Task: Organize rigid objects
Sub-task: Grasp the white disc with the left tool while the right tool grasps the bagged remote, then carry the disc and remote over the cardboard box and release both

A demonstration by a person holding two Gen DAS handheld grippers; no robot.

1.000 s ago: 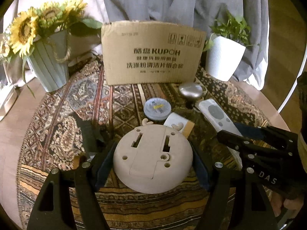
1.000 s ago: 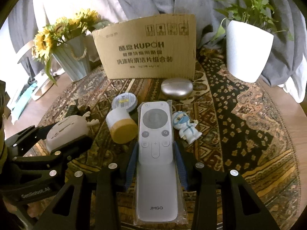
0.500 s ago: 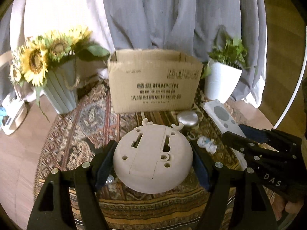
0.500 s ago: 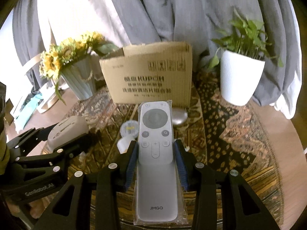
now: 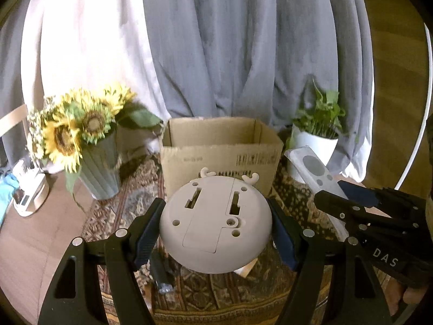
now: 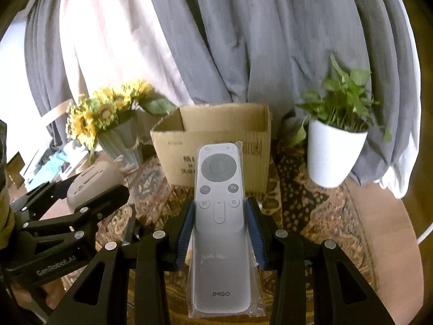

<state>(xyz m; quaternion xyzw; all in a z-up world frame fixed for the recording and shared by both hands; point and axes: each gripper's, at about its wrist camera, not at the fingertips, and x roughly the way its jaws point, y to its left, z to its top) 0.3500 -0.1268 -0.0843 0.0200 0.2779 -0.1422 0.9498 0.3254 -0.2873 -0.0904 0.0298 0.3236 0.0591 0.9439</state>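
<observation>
My left gripper (image 5: 216,224) is shut on a round beige device with small antlers (image 5: 215,223), held up in the air in front of the open cardboard box (image 5: 220,146). My right gripper (image 6: 219,230) is shut on a white JMGO remote in clear wrap (image 6: 219,216), also raised before the box (image 6: 216,135). The remote (image 5: 314,168) and the right gripper (image 5: 379,216) show at the right of the left wrist view. The beige device (image 6: 92,181) and the left gripper (image 6: 67,216) show at the left of the right wrist view.
A sunflower vase (image 5: 97,162) stands left of the box and a white potted plant (image 6: 335,151) right of it, on a patterned round rug (image 6: 311,203). A dark cylinder (image 5: 161,273) lies on the rug below the left gripper. Grey curtains hang behind.
Both grippers have risen with their objects. The box now sits lower in view with its open top showing, and the small items on the rug have dropped out of sight.
</observation>
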